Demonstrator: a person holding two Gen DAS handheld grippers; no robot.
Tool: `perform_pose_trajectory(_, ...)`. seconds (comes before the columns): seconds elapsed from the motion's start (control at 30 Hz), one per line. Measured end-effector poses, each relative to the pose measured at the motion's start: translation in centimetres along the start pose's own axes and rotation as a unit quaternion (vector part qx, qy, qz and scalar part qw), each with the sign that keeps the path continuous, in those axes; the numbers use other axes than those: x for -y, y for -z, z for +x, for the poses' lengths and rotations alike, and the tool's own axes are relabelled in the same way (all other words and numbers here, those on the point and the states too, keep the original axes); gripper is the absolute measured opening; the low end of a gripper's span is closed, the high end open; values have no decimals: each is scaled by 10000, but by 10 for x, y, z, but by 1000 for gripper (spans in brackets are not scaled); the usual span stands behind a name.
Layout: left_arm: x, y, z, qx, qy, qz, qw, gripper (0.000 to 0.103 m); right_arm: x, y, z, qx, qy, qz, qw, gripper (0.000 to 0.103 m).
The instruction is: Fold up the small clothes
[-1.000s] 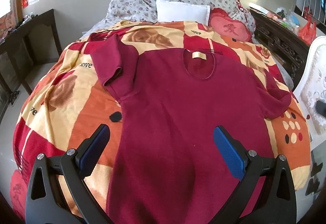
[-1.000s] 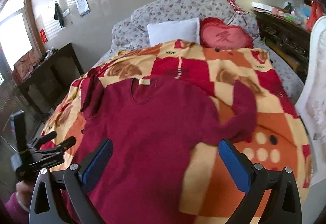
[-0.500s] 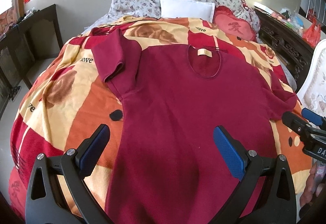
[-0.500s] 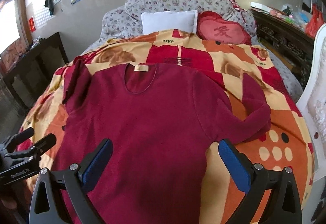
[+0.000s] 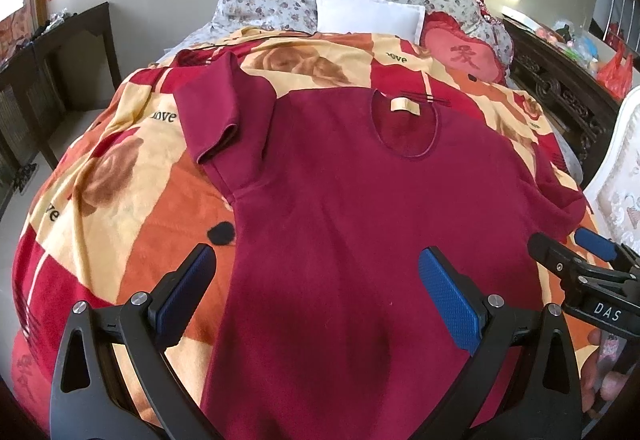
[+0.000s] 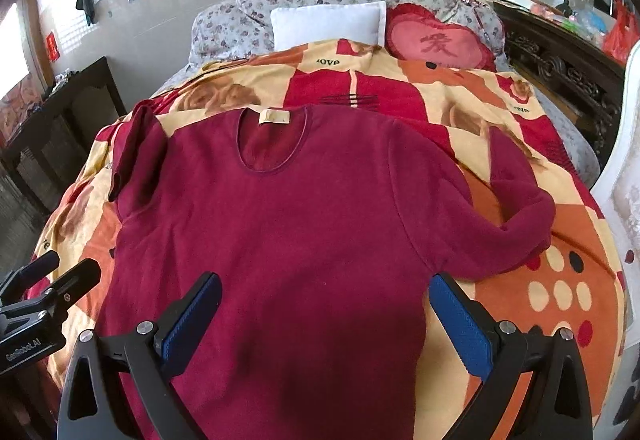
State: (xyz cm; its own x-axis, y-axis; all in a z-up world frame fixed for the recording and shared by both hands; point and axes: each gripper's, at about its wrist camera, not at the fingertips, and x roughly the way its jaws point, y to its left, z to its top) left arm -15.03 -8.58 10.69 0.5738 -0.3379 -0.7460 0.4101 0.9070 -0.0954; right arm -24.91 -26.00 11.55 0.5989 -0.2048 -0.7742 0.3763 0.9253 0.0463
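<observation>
On the soft patterned blanket point(image 6: 400, 88), the spread red top point(image 6: 288, 224) may bunch if the wide-open, empty left gripper point(image 5: 316, 296) and right gripper point(image 6: 326, 320) pinch blanket along with it.

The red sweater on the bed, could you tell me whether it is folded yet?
Not yet: the red sweater lies spread flat, neckline showing; only its sleeves are bent.

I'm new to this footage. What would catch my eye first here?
A dark red top lies spread flat on the orange patterned blanket, neckline towards the pillows. Both the left gripper and right gripper hover open over its lower half.
</observation>
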Motion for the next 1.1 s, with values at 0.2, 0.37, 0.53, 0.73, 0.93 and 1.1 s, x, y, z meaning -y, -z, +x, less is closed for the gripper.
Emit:
perform_pose_trajectory(0.2, -3, -2, 7, -40, -62, -35, 10000, 102, -7, -3, 4, 79, -65, -63, 9999, 103)
perform_pose_trajectory(0.37, -7, -4, 12, -83, -109, -77, 9999, 102, -12, -6, 10, 120, -161, -26, 9998, 103)
perform_pose_trajectory(0.53, -12, -5, 18, -105, -166, -105, 9998, 102, -17, -9, 17, 109, -239, 13, 9997, 103)
perform_pose_trajectory(0.73, -20, -8, 27, -176, -168, -221, 9995, 102, -27, -11, 30, -22, -219, -131, 9997, 103)
perform_pose_trajectory(0.93, -27, -11, 36, -223, -208, -294, 9991, 102, -37, -13, 42, -127, -187, -320, 9992, 103)
perform_pose_trajectory(1.1, -34, -13, 42, -268, -224, -379, 9987, 102, -43, -17, 51, -198, -78, -387, 9990, 103)
